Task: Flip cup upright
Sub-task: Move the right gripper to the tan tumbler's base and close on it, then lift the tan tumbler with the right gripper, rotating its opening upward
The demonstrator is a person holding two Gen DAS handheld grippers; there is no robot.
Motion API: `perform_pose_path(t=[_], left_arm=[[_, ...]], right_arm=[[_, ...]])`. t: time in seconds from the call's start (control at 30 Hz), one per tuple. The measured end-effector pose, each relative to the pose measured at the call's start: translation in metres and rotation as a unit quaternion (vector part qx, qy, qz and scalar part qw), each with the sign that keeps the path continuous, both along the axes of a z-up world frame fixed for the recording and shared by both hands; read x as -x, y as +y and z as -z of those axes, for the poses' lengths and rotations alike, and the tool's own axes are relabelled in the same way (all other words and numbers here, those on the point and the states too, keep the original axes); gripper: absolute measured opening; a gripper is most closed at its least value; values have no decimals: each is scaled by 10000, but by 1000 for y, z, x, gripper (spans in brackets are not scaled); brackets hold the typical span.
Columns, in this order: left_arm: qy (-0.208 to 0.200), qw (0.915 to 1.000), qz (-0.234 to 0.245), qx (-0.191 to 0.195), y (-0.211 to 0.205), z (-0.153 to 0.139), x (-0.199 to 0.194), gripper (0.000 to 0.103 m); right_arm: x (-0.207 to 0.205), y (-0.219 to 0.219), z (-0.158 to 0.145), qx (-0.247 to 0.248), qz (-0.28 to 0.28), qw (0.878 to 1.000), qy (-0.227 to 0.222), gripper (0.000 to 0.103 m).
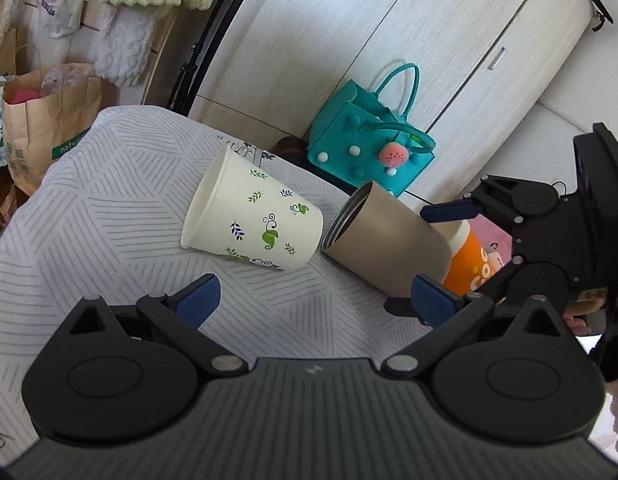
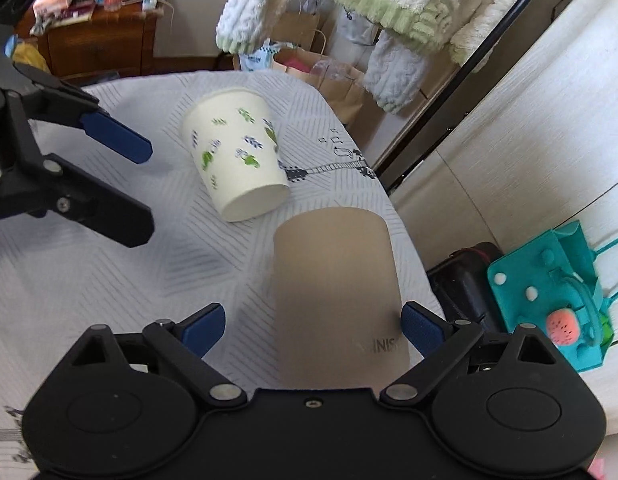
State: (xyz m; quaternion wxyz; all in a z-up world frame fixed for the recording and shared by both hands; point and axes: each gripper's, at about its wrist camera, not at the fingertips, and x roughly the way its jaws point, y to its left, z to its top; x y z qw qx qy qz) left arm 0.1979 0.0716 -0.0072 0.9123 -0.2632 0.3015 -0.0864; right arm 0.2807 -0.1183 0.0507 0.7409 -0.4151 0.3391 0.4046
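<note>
A white paper cup (image 1: 255, 218) with green leaf prints lies on its side on the striped tablecloth (image 1: 89, 208), mouth toward the left. A tan metal tumbler (image 1: 389, 236) lies on its side to its right, mouth facing the paper cup. My left gripper (image 1: 315, 300) is open and empty, just short of both cups. In the right wrist view the tumbler (image 2: 335, 280) lies between the fingers of my open right gripper (image 2: 313, 330), its right pad (image 2: 421, 328) close to the tumbler's side. The paper cup (image 2: 237, 156) lies beyond. The left gripper (image 2: 121, 188) shows at the left.
A teal felt bag (image 1: 373, 140) stands on the floor by the white cabinet (image 1: 429, 40). An orange cup (image 1: 473, 260) sits behind the tumbler. A paper bag (image 1: 45, 120) stands beyond the table's far left. Towels (image 2: 389, 4) hang above. The table edge (image 2: 389, 200) runs near the tumbler.
</note>
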Motion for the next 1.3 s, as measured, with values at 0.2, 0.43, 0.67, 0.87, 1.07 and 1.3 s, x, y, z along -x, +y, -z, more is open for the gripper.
perform_pose_path(t=[0.2, 0.43, 0.67, 0.87, 1.07, 1.3], left_arm=[[46, 9999, -90, 114, 7, 11, -1, 103], [19, 10000, -15, 56, 6, 13, 1, 103], [61, 9999, -37, 88, 8, 13, 4, 103], [0, 10000, -33, 53, 7, 7, 17, 103], [-63, 9999, 4, 149, 7, 0, 43, 103], [-118, 9996, 107, 240, 7, -3, 69, 103]], right_arm=[[-16, 10, 16, 274, -93, 9994, -202, 97], [-28, 21, 28, 456, 82, 9983, -348, 82], [-28, 29, 22, 471, 538, 9972, -223, 82], [-16, 28, 4, 247, 967, 9950, -37, 81], [10, 27, -11, 111, 1162, 9930, 191, 81], [46, 22, -27, 17, 1198, 9924, 269, 81]])
